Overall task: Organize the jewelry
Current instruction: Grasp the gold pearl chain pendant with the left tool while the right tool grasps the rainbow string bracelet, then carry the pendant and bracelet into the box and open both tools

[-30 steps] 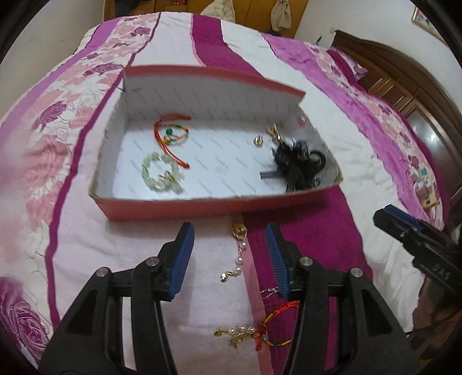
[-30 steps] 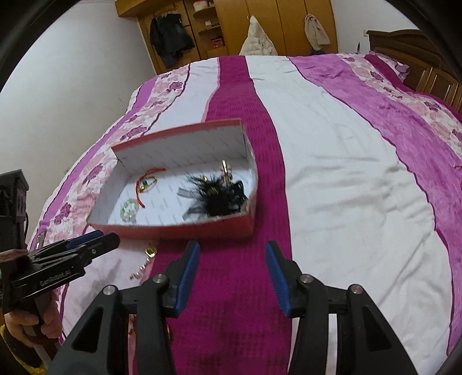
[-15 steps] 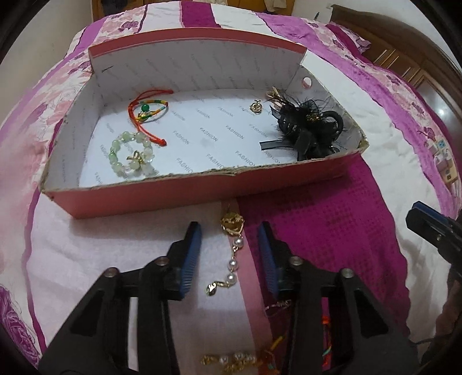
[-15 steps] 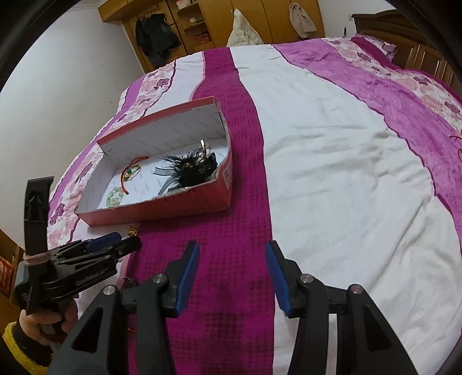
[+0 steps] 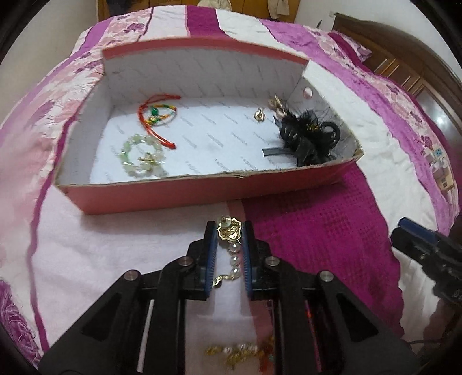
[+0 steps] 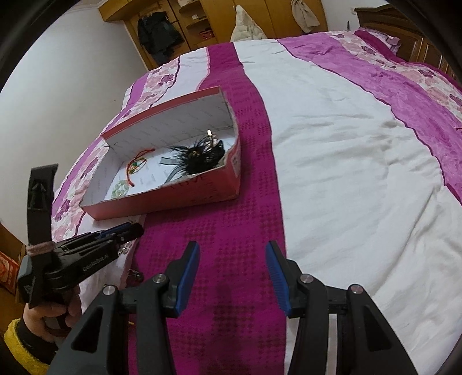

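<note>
A red shoebox [image 5: 161,196] with a white inside lies on the bed, also in the right wrist view [image 6: 184,196]. It holds a red cord bracelet [image 5: 156,115], a green bead bracelet [image 5: 141,155], a small gold piece [image 5: 259,114] and a black feather hair clip [image 5: 309,138]. My left gripper [image 5: 229,233] is shut on a gold and pearl earring [image 5: 230,230] on the bedspread just in front of the box. My right gripper [image 6: 232,253] is open and empty above the magenta stripe, right of the left gripper [image 6: 127,230].
More gold and bead jewelry [image 5: 239,350] lies on the bedspread under the left gripper. The purple, white and pink bedspread [image 6: 346,144] stretches to the right. A wooden headboard [image 5: 404,66] and a wardrobe [image 6: 219,20] stand at the back.
My left gripper has moved forward and closed its fingers on the gold and pearl earring. My right gripper has swung a little right, still open.
</note>
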Demonstrator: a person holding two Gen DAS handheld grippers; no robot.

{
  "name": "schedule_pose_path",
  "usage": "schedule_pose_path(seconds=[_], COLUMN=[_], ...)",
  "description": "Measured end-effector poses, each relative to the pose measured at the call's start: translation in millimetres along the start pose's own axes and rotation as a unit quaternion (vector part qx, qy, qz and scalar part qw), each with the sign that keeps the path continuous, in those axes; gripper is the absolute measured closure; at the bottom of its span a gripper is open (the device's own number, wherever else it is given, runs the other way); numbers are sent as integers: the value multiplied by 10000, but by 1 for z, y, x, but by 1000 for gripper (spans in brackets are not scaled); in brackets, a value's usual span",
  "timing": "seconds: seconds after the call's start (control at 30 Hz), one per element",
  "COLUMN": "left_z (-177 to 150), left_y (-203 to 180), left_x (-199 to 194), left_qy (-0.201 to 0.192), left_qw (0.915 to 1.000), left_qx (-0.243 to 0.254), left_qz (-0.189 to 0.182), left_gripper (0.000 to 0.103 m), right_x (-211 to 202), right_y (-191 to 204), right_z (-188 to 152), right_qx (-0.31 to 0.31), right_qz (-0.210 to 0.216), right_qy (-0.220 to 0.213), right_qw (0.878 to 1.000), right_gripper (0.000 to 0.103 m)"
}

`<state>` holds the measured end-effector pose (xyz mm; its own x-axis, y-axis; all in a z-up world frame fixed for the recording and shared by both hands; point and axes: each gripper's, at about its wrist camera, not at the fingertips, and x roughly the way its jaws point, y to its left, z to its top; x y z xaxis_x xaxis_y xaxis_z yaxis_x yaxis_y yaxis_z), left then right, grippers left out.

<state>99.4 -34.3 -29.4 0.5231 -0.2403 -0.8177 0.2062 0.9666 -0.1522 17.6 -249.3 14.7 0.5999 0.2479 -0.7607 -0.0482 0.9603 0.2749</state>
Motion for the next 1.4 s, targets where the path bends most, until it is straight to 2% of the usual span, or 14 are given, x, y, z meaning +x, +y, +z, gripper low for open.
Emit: schedule_pose_path(seconds=[0.37, 0.7, 1.0, 1.07, 1.2, 1.3, 1.4], left_z=[-3, -16, -19, -19, -20, -21, -21], left_y=[20, 37, 45, 45, 46, 45, 44], left_x=[-47, -58, -66, -66, -67, -67, -70], left_qy=[-424, -491, -596, -606, -622, -620, -650], left_qw=[9988, 9980, 9969, 9968, 9966, 9966, 9965], left_qx=[-244, -387, -519, -525, -545, -547, -533], left_qz=[16, 102, -1, -14, -28, -34, -42], left_gripper=[94, 94, 94, 94, 94, 94, 94], right_x=[1, 15, 33, 36, 43, 42, 37], right_y=[32, 56, 76, 79, 84, 86, 85], right_z=[-15, -35, -45, -47, -51, -54, -54], right_qx=[-298, -522, -789, -858, -1111, -1221, -1250], right_qz=[227, 409, 399, 371, 252, 288, 382], right_qy=[147, 578, 867, 887, 879, 847, 789], right_qw=[9992, 9961, 9923, 9917, 9896, 9885, 9883], right_gripper=[53, 53, 53, 56, 68, 92, 96])
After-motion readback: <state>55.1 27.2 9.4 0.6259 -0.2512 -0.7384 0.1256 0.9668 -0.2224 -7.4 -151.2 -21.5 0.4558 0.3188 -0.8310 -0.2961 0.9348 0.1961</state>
